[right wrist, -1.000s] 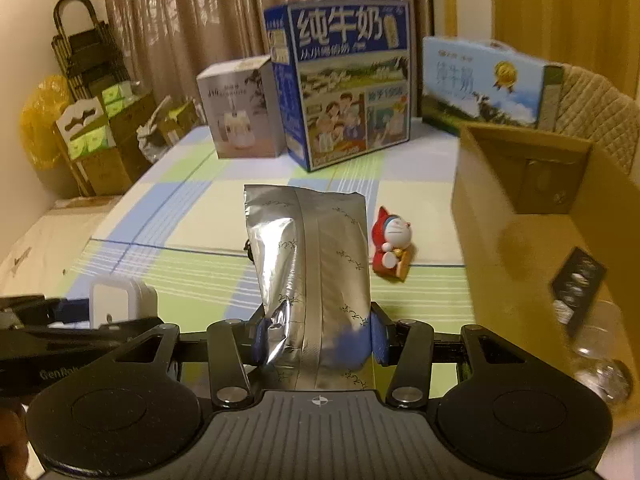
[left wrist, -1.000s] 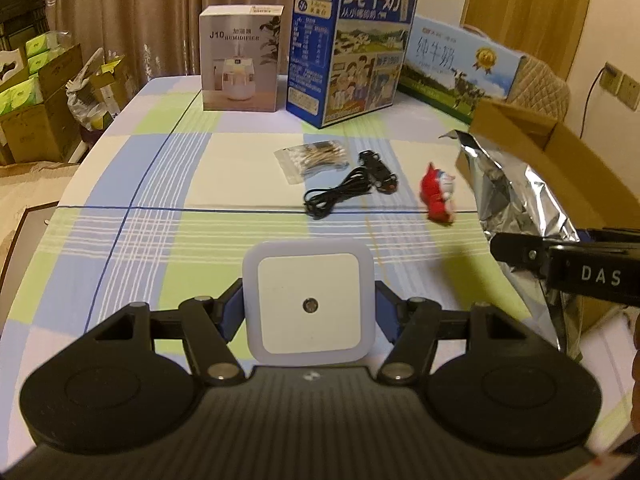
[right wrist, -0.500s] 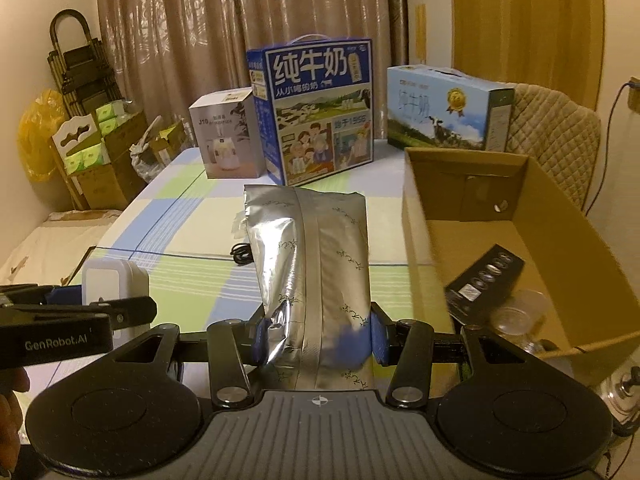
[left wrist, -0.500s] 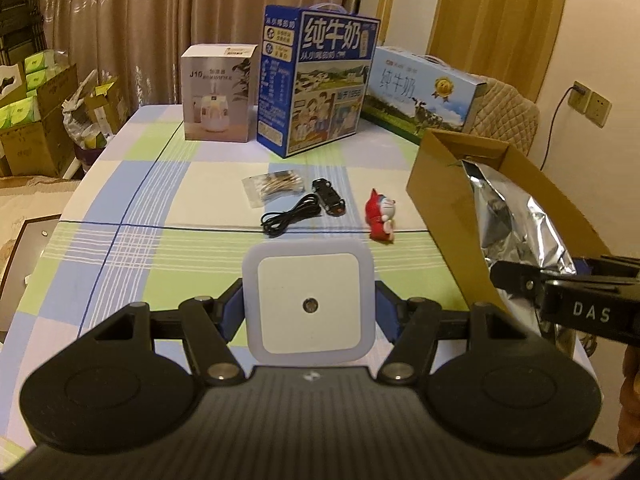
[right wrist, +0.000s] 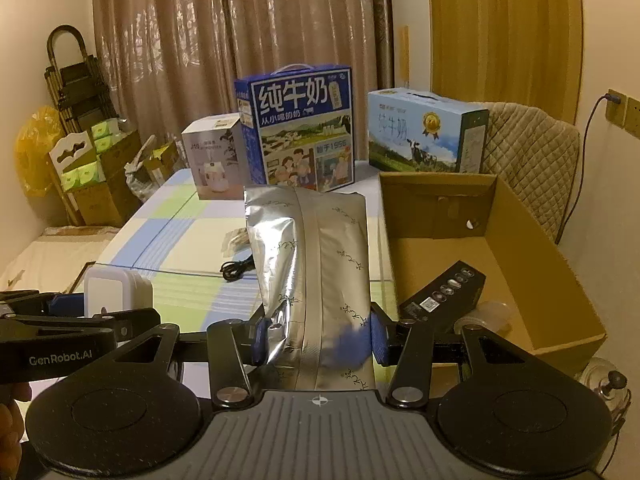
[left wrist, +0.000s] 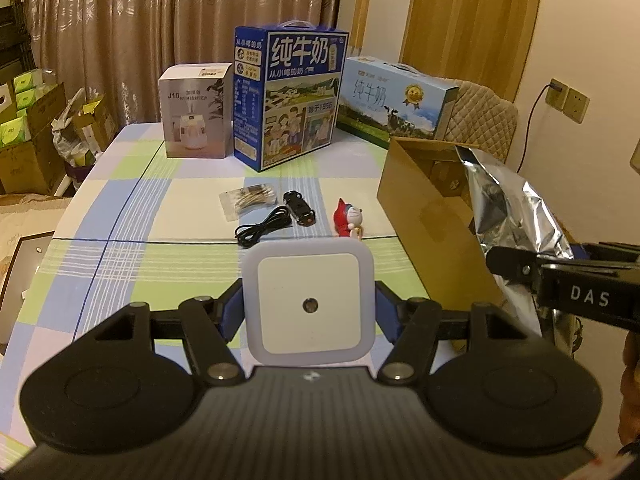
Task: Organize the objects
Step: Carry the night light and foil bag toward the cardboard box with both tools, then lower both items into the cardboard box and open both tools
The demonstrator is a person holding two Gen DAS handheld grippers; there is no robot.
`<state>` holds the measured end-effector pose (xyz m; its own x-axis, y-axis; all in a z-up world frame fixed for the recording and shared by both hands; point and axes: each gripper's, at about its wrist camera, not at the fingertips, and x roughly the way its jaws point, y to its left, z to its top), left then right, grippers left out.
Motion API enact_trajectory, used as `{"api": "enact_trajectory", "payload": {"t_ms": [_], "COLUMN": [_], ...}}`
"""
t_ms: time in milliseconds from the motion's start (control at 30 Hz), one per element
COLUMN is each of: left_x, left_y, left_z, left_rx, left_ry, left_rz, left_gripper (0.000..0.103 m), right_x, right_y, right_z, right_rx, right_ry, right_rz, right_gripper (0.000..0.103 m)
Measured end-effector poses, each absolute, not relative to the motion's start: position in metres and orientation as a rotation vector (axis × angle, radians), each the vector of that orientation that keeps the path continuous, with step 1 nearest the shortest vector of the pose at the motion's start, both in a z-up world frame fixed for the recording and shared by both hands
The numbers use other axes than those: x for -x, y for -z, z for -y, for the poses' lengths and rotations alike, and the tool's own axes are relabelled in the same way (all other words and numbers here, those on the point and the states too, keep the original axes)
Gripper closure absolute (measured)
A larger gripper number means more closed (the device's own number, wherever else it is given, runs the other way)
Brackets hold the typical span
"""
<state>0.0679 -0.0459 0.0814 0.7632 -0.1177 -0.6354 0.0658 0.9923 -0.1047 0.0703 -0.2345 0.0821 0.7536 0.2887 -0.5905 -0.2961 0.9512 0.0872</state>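
Change since earlier frames: both grippers have risen and drawn back from the table; the open cardboard box [right wrist: 520, 240], then partly cut off at the edge, now shows whole in the right wrist view.
Left gripper [left wrist: 308, 312]: part-open jaws clamp a square white night light [left wrist: 308, 304] by its two sides, above the checked tablecloth [left wrist: 160, 264].
Right gripper [right wrist: 318, 334]: narrower gap, pads pressing a silver foil pouch [right wrist: 316, 264] held upright (lower end crumpled), just left of the box's near wall.
Box contents: black flat carton [right wrist: 444, 296]; clear plastic cup [right wrist: 492, 312].
Mid table: Doraemon figurine [left wrist: 350, 218], black cable [left wrist: 262, 230], black toy car [left wrist: 299, 208], cotton swab packet [left wrist: 248, 200].
Far edge: humidifier box [left wrist: 196, 112], blue milk carton [left wrist: 290, 96], pale blue milk carton [left wrist: 396, 100].
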Motion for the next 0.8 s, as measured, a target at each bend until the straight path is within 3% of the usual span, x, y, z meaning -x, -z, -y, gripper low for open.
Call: {"api": "enact_trajectory", "payload": {"t_ms": [467, 800], "left_x": [-0.07, -0.1], "left_y": [-0.096, -0.112], "left_z": [0.074, 0.147], "left_rx": [0.081, 0.066], "left_ry": [0.155, 0.282], "left_rz": [-0.684, -0.674], "left_gripper": [0.042, 0.042], "right_x": [-0.066, -0.083], "right_y": [-0.099, -0.111], "right_z": [0.274, 0.352], "right_rx": [0.013, 0.008], "right_ry": [-0.263, -0.137], "right_rz": [-0.61, -0.593], "right_gripper": [0.058, 0.058]}}
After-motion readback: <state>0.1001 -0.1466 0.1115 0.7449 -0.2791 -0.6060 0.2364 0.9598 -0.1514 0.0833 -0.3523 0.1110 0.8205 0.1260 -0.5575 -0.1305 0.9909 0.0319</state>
